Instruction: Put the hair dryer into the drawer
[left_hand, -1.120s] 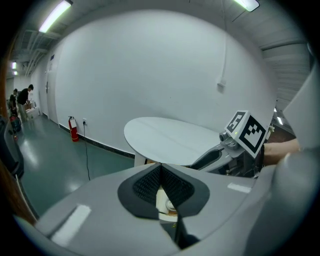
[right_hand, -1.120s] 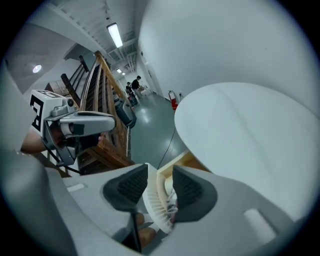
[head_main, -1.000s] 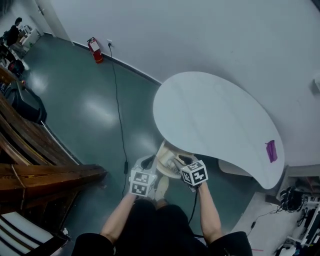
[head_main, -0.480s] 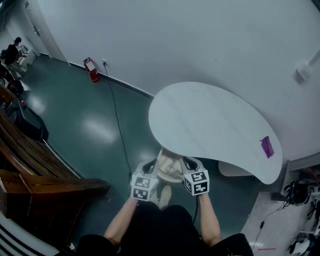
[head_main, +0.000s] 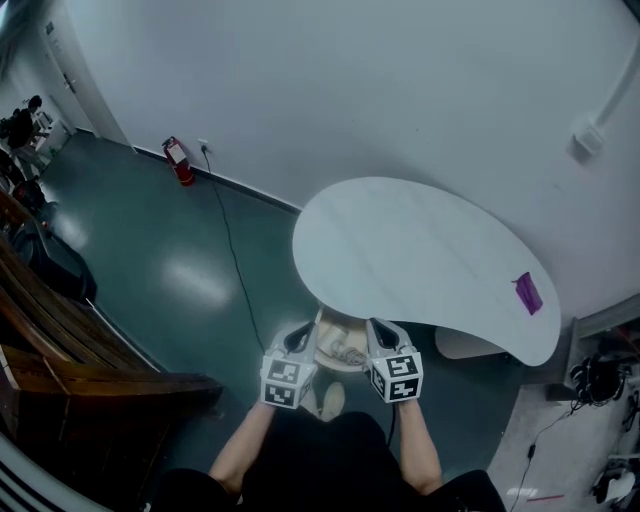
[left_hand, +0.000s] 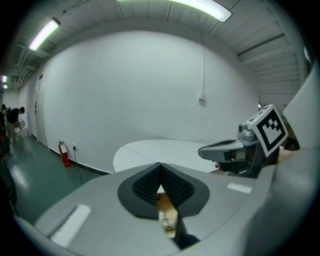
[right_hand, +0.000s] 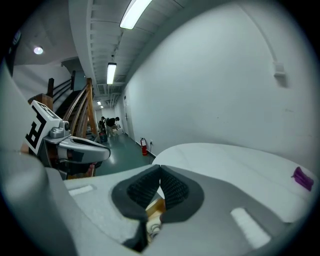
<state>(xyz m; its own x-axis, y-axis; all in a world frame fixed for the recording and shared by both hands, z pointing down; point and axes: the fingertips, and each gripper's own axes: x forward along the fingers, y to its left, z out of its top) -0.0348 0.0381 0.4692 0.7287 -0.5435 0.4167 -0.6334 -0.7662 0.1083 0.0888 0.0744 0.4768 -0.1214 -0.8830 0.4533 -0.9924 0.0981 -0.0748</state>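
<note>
A light wooden drawer (head_main: 324, 333) stands open under the near edge of the white table (head_main: 420, 250). In it lies the whitish hair dryer (head_main: 346, 353) with its coiled cord. My left gripper (head_main: 298, 333) hangs above the drawer's left side, pads together, empty. My right gripper (head_main: 378, 326) hangs above its right side; its jaws have just been closing and now meet with nothing between them. In the left gripper view, the shut left gripper (left_hand: 160, 167) hides all but a bit of the drawer (left_hand: 163, 202). The right gripper (right_hand: 160, 170) likewise shows only a sliver of the drawer (right_hand: 156, 205).
A small purple object (head_main: 527, 293) lies on the table's far right end. A fire extinguisher (head_main: 177, 160) and a black cable (head_main: 232, 250) are by the wall on the green floor. Wooden stairs (head_main: 60, 340) stand at the left. My shoes (head_main: 325, 400) are below the drawer.
Both grippers have risen above the open drawer and drawn slightly back toward me. The head view has tilted up, showing more wall. The hair dryer stays in the drawer.
</note>
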